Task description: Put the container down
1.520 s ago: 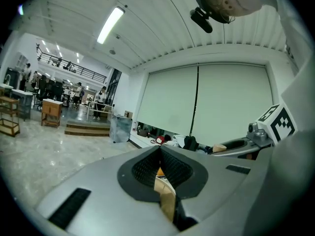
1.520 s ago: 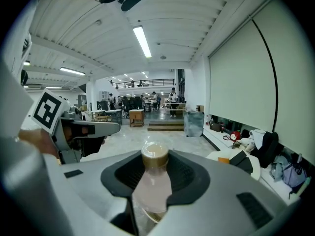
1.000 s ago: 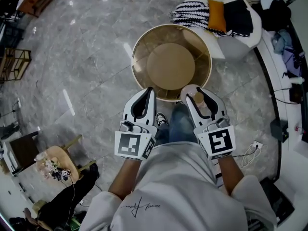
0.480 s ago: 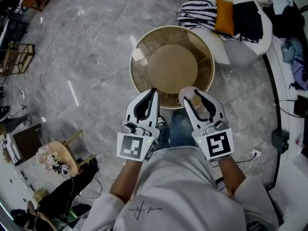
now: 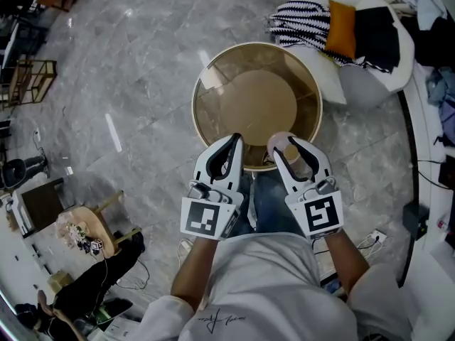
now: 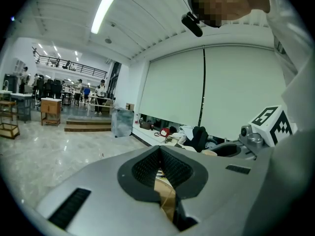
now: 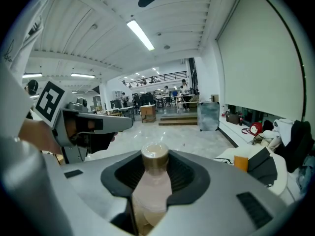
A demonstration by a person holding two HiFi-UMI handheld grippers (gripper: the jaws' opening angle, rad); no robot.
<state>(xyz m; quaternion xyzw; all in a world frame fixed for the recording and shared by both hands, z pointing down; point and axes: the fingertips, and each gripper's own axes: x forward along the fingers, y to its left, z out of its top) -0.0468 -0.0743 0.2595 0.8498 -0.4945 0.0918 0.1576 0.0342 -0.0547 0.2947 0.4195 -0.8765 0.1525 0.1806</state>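
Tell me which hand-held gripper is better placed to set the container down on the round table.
Right. The right hand-held gripper is clamped on the container and appears to be over the near edge of the round table. The left hand-held gripper is shut with nothing between its jaws.

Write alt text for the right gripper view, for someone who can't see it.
A pale pink bottle with a tan cap is clamped between the jaws of the right hand-held gripper. The left hand-held gripper shows at the left, with a glossy floor stretching away beyond.
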